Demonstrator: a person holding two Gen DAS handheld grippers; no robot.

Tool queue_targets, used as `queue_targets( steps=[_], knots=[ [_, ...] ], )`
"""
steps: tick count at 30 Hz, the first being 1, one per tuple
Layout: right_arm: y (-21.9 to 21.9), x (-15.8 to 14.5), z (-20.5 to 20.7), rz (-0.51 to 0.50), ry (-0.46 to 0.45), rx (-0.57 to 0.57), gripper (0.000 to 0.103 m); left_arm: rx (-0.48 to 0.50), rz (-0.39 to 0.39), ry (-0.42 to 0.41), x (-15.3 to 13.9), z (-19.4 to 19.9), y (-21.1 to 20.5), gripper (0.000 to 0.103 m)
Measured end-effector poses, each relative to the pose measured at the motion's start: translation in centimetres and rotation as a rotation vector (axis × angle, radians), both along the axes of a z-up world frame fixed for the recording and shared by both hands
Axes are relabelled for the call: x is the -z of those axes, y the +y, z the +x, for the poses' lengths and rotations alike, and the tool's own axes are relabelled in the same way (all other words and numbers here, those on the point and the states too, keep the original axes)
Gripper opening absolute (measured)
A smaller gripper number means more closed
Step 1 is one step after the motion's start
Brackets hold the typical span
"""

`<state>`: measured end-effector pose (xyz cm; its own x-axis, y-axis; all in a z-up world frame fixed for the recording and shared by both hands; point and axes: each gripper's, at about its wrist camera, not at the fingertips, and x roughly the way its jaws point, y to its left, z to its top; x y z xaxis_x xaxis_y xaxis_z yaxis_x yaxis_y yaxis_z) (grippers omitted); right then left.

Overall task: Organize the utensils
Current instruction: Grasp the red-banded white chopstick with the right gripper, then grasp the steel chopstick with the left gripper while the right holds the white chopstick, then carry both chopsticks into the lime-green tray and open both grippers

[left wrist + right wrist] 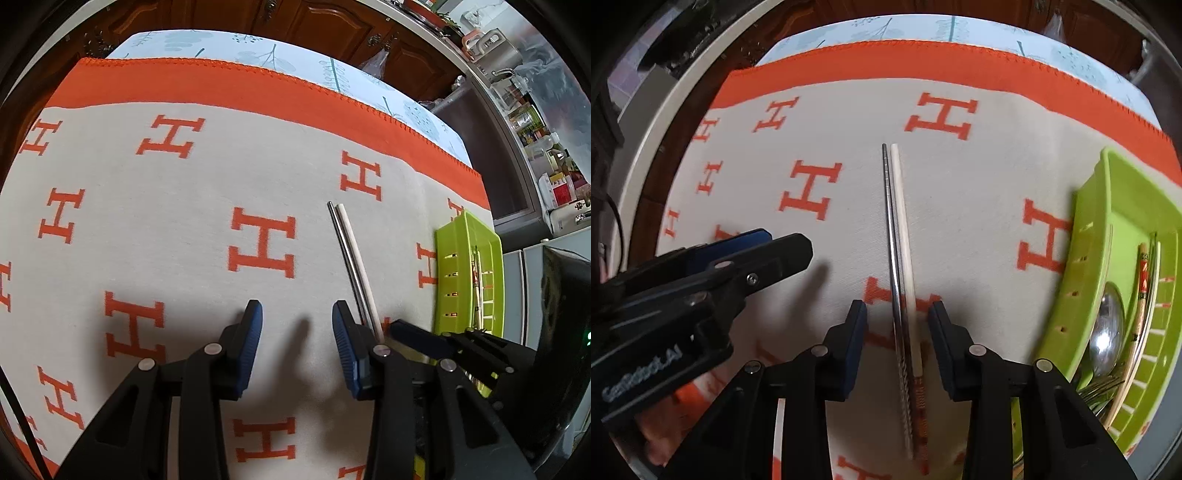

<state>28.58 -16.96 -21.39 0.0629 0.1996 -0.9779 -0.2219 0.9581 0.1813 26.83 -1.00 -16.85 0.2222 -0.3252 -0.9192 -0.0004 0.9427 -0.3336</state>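
A steel chopstick [889,221] and a white chopstick [901,221] lie side by side on the H-patterned cloth. My right gripper [897,314] stands open over their near ends; both sticks run between its blue pads, and neither pad touches them. In the left wrist view the same pair, steel [346,254] and white [356,254], lies just right of my left gripper [297,317]. That gripper is open over bare cloth with nothing between its fingers. A lime green tray [1123,206] at the right holds a spoon [1108,328], a red-patterned chopstick [1143,280] and fork tines [1102,387].
The cream cloth with orange letters [184,229] has an orange border [221,88] at the far side, over a pale blue tablecloth. My left gripper's body [701,280] sits close on the left of the right gripper. Dark wooden cabinets and a cluttered counter [535,140] lie beyond the table.
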Motion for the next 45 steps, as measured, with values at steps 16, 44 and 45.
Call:
queue_targets(
  steps=[16,44,45],
  knots=[
    [-0.7,0.2,-0.7,-0.047,0.004,-0.036,0.013,-0.001,0.002,0.010,0.3,0.0,0.1,0.038],
    [-8.8,-6.5,-3.7,0.183,-0.105,0.260,0.005,0.081,-0.027,0.116,1.7,-0.7,-6.4,0.044],
    [-9.2,-6.7,-4.1,0.190,-0.110,0.265,0.005,0.088,-0.017,0.119,1.9,-0.8,-7.0,0.044]
  ],
)
